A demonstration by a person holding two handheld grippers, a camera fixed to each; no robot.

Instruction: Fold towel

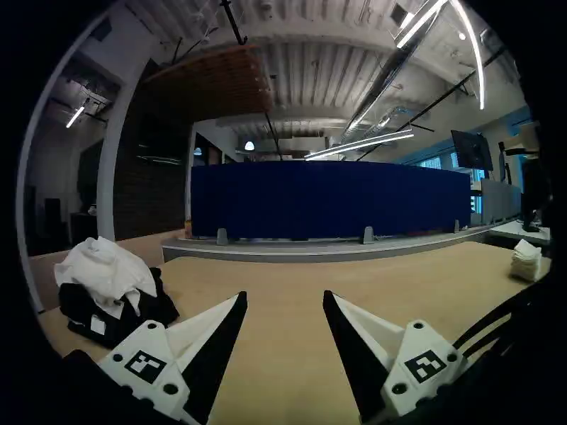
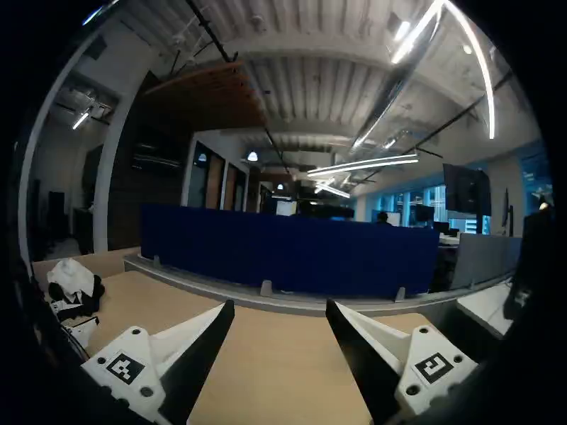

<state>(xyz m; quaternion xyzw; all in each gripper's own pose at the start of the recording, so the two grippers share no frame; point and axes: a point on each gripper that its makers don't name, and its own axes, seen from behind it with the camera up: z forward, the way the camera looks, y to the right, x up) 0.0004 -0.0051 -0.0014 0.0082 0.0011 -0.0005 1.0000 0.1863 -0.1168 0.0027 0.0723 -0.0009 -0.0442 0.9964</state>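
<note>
A crumpled heap of white and black towels (image 1: 110,287) lies on the wooden table (image 1: 298,283) at the left; it also appears small at the far left as the heap (image 2: 73,285) in the right gripper view. A neat stack of folded white towels (image 1: 528,259) rests at the table's right edge. My left gripper (image 1: 283,304) hovers low over the bare tabletop, open, nothing between its fingers. My right gripper (image 2: 278,312) is likewise open and holds nothing above the table (image 2: 283,354).
A blue divider panel (image 1: 326,198) runs along the table's far edge on a grey rail. Black cables (image 1: 496,326) cross the lower right. Monitors (image 1: 471,150) and another desk (image 2: 489,304) stand to the right.
</note>
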